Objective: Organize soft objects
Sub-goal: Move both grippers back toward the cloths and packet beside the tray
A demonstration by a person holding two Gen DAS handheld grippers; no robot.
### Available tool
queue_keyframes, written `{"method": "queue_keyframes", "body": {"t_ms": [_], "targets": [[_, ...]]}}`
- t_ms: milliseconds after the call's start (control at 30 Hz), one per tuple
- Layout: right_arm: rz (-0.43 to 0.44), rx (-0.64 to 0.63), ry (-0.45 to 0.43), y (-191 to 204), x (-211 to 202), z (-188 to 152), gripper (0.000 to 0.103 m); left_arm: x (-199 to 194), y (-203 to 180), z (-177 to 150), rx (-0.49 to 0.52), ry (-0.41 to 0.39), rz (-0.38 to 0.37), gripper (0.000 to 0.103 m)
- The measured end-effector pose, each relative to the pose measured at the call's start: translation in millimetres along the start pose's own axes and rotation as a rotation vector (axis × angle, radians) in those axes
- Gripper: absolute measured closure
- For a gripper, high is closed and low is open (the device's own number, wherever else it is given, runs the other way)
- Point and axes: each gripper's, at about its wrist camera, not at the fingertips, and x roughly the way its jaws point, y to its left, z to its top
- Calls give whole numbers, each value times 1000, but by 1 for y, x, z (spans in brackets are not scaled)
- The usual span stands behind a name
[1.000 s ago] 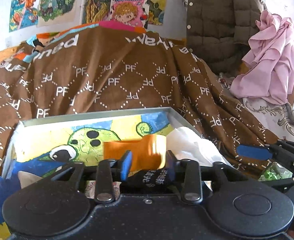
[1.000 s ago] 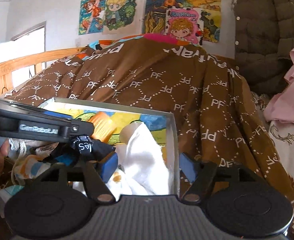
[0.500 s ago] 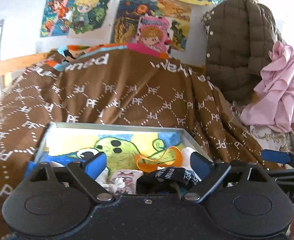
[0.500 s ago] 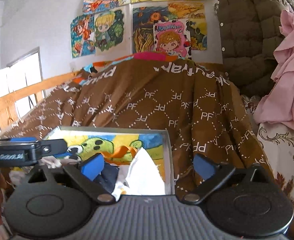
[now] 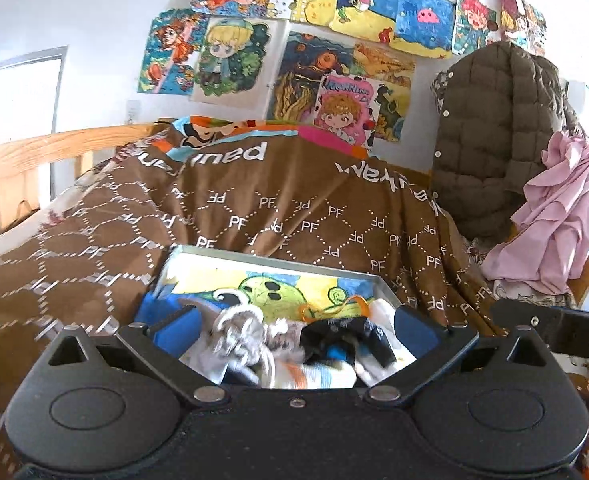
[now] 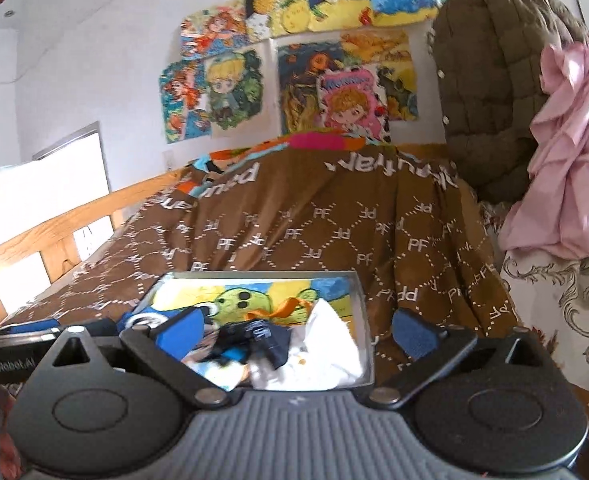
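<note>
Step in hand, as judged: between placements. Left gripper (image 5: 294,330) and right gripper (image 6: 294,330) both spread wide, empty, above the shallow grey-rimmed box with cartoon-print lining (image 6: 360,300) on the brown PF-patterned blanket (image 6: 334,224). Black printed sock (image 6: 256,338), white cloth (image 6: 326,348) and orange strap (image 5: 334,306) lie inside. Next move likely calls for locating another loose soft item.

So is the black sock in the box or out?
In. The black sock lies on the other soft things inside the box; neither claw holds it.
</note>
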Motion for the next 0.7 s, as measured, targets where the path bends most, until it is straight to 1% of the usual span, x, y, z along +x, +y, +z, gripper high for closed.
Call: {"method": "queue_keyframes", "body": {"t_ms": [100, 200, 367, 500, 600, 700], "targets": [[22, -20, -7, 18, -19, -2, 0, -28, 3, -10, -9, 7, 11, 1], [16, -38, -16, 34, -38, -5, 0, -56, 12, -17, -35, -10, 29, 1], [14, -37, 0, 46, -61, -18, 0, -99, 29, -31, -62, -36, 66, 1], [7, -28, 14, 49, -74, -29, 0, -124, 38, -42, -55, -39, 93, 1], [-3, -22, 22, 49, -83, -40, 0, -138, 46, -50, -74, -42, 93, 1], [-15, -6, 35, 48, -92, -54, 0, -147, 49, -60, -58, -48, 98, 1]]}}
